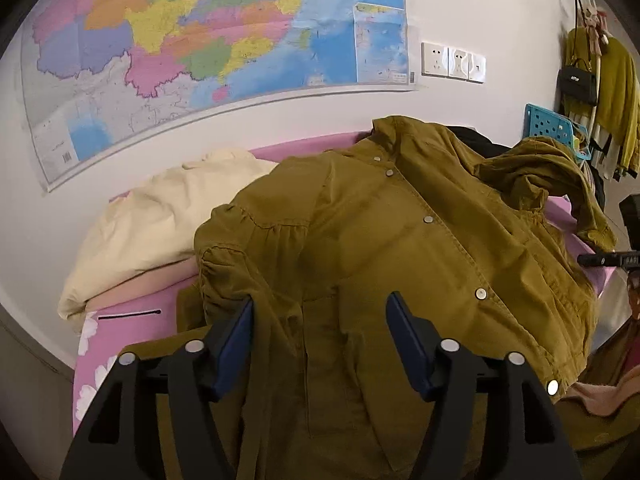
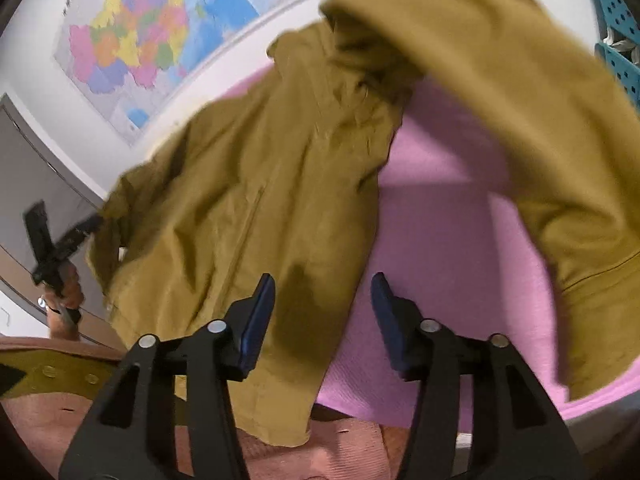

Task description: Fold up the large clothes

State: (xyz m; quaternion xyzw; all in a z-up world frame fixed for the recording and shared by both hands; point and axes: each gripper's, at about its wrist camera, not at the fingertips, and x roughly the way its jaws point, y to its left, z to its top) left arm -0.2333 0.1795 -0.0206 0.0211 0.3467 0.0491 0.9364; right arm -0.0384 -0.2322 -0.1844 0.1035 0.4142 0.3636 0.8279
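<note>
An olive-brown snap-button jacket [image 1: 400,248] lies spread on the pink bed [image 1: 304,144], front up, with its collar toward the wall. My left gripper [image 1: 320,340] is open, its jaws wide apart just above the jacket's near sleeve and front panel. In the right wrist view the same jacket [image 2: 248,200] lies on the pink sheet [image 2: 440,220]. One sleeve [image 2: 520,120] is raised and blurred at the upper right. My right gripper [image 2: 322,320] is open over the jacket's edge. The left gripper also shows in the right wrist view [image 2: 52,252], held in a hand.
A cream pillow [image 1: 160,224] lies by the wall left of the jacket. A large map [image 1: 200,60] hangs above. A blue perforated crate [image 1: 548,124] and hanging clothes with a black bag [image 1: 580,80] stand at right. Pinkish-brown cloth [image 2: 340,452] lies at the bed's near edge.
</note>
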